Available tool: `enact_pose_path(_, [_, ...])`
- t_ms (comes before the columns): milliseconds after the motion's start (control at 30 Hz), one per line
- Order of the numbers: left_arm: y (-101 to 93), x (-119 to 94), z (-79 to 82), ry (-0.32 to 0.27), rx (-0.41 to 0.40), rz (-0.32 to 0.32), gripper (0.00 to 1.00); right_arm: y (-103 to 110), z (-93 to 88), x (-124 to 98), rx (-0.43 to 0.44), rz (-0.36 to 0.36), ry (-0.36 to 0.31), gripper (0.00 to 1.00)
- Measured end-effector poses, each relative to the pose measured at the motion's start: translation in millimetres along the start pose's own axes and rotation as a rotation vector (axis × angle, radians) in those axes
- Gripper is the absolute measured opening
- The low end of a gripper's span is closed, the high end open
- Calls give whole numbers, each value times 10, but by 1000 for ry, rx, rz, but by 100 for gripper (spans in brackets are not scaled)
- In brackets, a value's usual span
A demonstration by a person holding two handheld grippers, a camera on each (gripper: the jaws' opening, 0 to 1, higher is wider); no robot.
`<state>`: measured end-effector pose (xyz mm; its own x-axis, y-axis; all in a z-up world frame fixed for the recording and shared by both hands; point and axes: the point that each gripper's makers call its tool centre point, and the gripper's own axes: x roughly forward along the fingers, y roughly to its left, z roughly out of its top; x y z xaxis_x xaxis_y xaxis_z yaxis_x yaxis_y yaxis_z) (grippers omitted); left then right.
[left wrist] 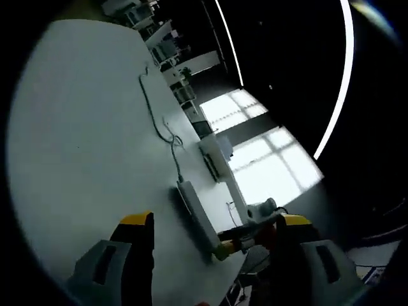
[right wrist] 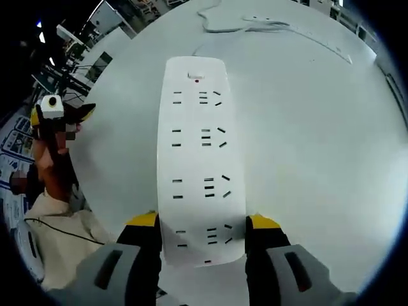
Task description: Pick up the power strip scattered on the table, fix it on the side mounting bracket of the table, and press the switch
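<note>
Strip clamped at its near end

Strip first: the power strip (right wrist: 201,159) is a long white bar with rounded corners, lying flat on the white table (right wrist: 319,159) and running away from the camera in the right gripper view. Its upper face carries four rows of dark socket slots, each row pairing a two-slot outlet with a slanted three-slot one. At the far end sits a pale rocker switch (right wrist: 196,64) with a small red mark just below it. A white cable (right wrist: 255,25) lies in loose curves on the table beyond that far end.

The right gripper (right wrist: 203,239) has its yellow-tipped black jaws closed against the two long sides of the strip at its near end, one jaw on each side, touching the casing.

In the left gripper view the power strip (left wrist: 194,213) appears edge-on as a thin pale slab near the table's right edge, with its cable (left wrist: 156,118) trailing away across the tabletop toward the far side. The right gripper's yellow tip (left wrist: 223,250) meets the strip's near end there. The left gripper (left wrist: 213,226) hangs near the strip with its jaws wide apart and nothing between them, one jaw over the tabletop and the other past the table edge
</note>
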<state>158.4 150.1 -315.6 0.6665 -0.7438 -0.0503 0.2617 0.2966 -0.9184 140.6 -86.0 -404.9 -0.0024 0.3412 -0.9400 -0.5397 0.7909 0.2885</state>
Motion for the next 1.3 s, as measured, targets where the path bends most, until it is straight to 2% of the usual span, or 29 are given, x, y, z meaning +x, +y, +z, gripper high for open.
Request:
enact_pose_path(100, [36,89,-34,21,-16,19,83,14,-13,3,-2,0,-3,47])
enact_pose_path(167, [77,188,42,25,-35,24,84,11,-13,2,-1,2,-5,47])
enact_pose_path(267, [82,299,-10,40,-68,29,84,3,-1,3,-2,-1,-2,47])
enact_pose_path(433, [133,435,95,46,-77,40,84,-16,15,0,-3,-4,1,47])
enact_pose_path(500, [105,465,21,55,-76,41,85,-11,12,1,-2,-3,1,47])
enact_pose_path(700, [140,588,-51,81,-85,56,85,-21,23,1,-6,-3,4,47])
enact_pose_path(833, [123,691,28,73,-117,39,85,-33,31,1,-7,-5,6,48])
enact_pose_path(1033, [86,831,-99,107,-124,39,85,-31,27,1,-7,-1,12,48])
enact_pose_path(1133, [108,897,-34,117,-129,36,85,-56,46,-4,-8,-2,14,48])
enact_pose_path(1167, [148,958,54,118,-136,37,86,-49,40,-1,-9,-3,16,48])
enact_pose_path(1300, [180,1059,77,124,-142,45,86,3,-2,13,-11,-6,24,48])
